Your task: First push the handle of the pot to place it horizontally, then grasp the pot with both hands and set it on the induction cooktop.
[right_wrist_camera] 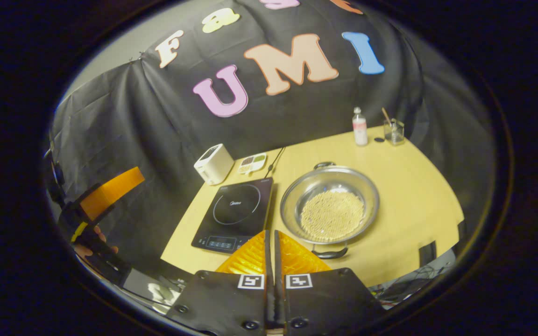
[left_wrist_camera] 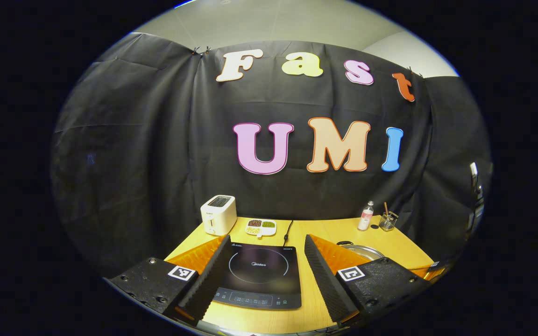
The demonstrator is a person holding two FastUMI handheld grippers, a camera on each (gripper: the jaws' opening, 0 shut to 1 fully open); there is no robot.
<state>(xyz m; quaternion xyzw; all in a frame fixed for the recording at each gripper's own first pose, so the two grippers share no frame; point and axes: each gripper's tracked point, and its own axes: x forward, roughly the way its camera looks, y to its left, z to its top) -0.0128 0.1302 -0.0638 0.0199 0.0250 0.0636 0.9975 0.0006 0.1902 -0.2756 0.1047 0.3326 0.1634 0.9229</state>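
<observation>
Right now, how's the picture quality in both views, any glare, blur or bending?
Left gripper view: sharp, the fisheye curves the table edge, and soft reflections sit on the glossy induction cooktop. Right gripper view: tilted, dimmer toward the edges, with a bright sheen on the rim of the pot; the shut fingers look slightly soft up close.

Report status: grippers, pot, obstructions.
Left gripper open above the induction cooktop. Right gripper shut, empty, near the pot. Pot on table beside cooktop, handles front and back. Nothing between them.
</observation>
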